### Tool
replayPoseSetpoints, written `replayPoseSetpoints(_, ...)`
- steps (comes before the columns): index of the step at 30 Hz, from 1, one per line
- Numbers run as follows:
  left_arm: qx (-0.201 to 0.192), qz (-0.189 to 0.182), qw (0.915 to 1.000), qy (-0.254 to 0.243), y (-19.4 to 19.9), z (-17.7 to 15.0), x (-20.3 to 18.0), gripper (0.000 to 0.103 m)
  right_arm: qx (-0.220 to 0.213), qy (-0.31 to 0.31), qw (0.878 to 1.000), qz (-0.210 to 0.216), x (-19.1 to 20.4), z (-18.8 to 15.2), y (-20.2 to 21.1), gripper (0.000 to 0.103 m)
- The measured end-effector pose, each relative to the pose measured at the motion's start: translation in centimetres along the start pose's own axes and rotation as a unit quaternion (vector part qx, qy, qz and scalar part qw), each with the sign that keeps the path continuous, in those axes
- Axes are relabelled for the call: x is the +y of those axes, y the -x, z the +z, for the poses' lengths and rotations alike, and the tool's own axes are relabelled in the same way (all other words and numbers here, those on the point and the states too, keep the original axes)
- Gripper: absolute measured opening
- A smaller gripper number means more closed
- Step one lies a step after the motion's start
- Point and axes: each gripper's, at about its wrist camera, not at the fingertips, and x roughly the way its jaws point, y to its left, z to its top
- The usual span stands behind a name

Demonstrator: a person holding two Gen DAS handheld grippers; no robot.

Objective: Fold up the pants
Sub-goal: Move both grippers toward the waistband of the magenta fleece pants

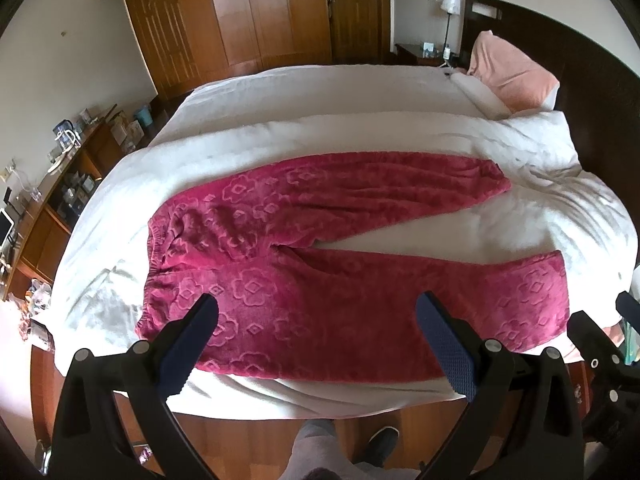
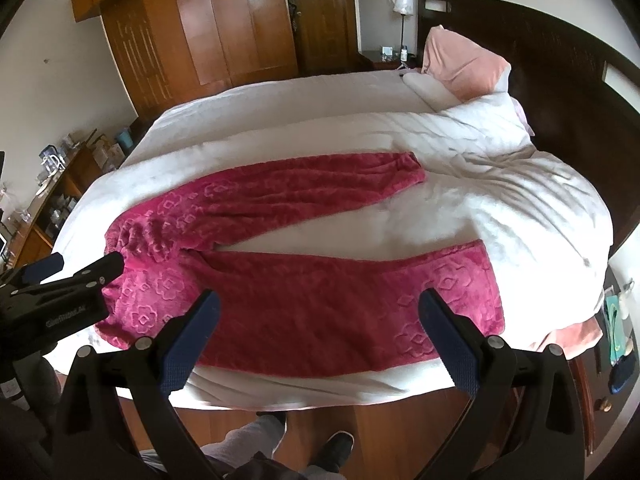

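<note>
Magenta fleece pants (image 1: 320,264) with an embossed flower pattern lie flat on the white bed (image 1: 360,120). The waistband (image 1: 154,264) is at the left, and the two legs run right, spread in a narrow V. My left gripper (image 1: 316,312) hovers open over the near leg's upper part, by the bed's front edge, holding nothing. In the right wrist view the pants (image 2: 304,280) lie the same way. My right gripper (image 2: 320,312) stands open and empty above the near leg. The left gripper (image 2: 80,266) shows there near the waistband. The right gripper (image 1: 600,316) shows at the near cuff.
A pink pillow (image 1: 512,76) and bunched white duvet (image 1: 540,152) lie by the dark headboard (image 1: 580,60) on the right. A wooden wardrobe (image 1: 240,12) stands behind the bed and a cluttered sideboard (image 1: 60,200) at the left. A person's legs and shoe (image 1: 380,444) stand on the wooden floor below.
</note>
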Motion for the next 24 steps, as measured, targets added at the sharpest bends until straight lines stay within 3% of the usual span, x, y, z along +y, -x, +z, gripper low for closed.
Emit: replayPoseSetpoints(24, 0.061, 0.008, 0.9981, 0.001, -6.5, 3.4, 2.9, 0.098, 0.049, 0.006, 0.999, -0.010, 2.8, 3.8, -7.0, 0.100)
